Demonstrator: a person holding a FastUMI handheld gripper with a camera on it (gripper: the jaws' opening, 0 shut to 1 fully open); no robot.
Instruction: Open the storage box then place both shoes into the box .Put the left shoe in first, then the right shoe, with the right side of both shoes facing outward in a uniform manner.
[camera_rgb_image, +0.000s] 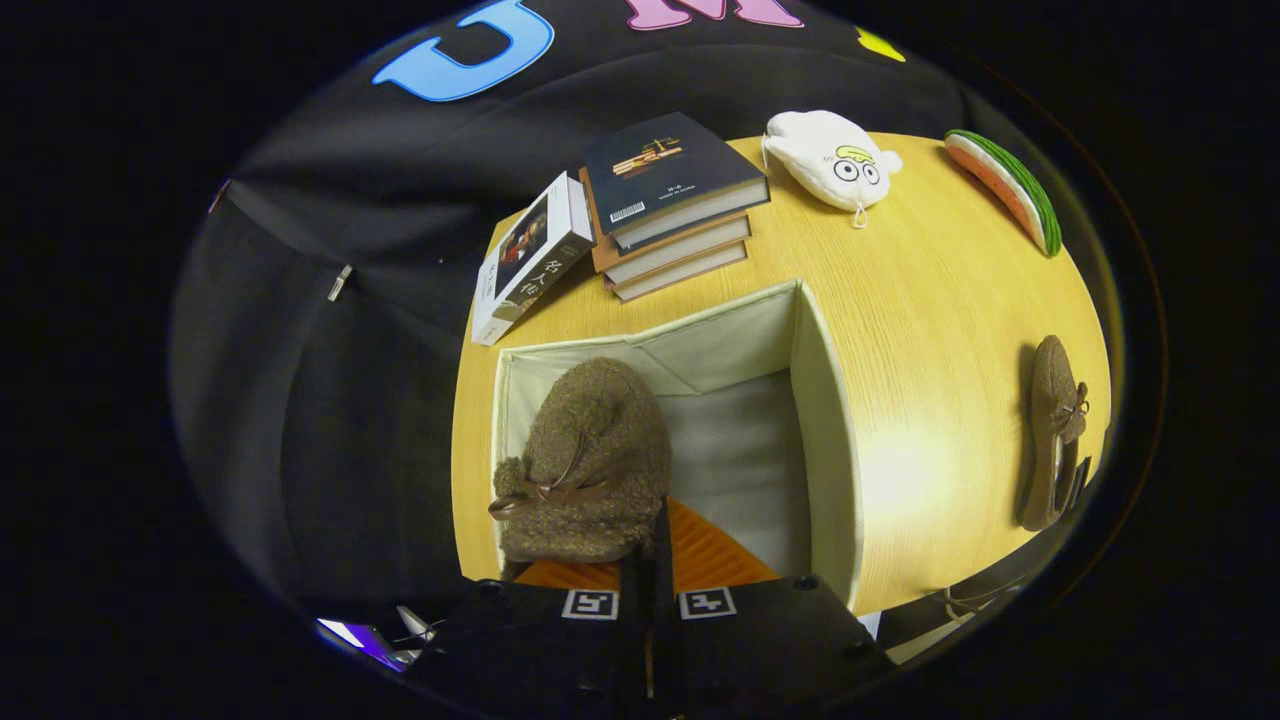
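Fingers pressed close together, pinching the heel edge of a fuzzy brown fleece shoe with a brown bow lace; only a thin dark slit between them, so grip reads as clamped on the shoe's near rim. Shoe hanging toe-away inside the open cream fabric storage box, against the box's left wall, whether touching the floor of the box cannot be told. Pale box floor bare to the right of the shoe, folded flap showing at the far wall. Box sitting on a yellow wood-grain round table, toward its near-left part. Second matching fuzzy brown shoe lying on its side on the table well to the right of the box, near the table's right rim, apart from everything else. Beyond the box, far-left on the table: stack of three hardcover books with a dark cover on top, plus a white boxed book leaning beside the stack, overhanging the table edge. Far side: white plush pouch with cartoon eyes. Far-right rim: watermelon-slice plush toy.
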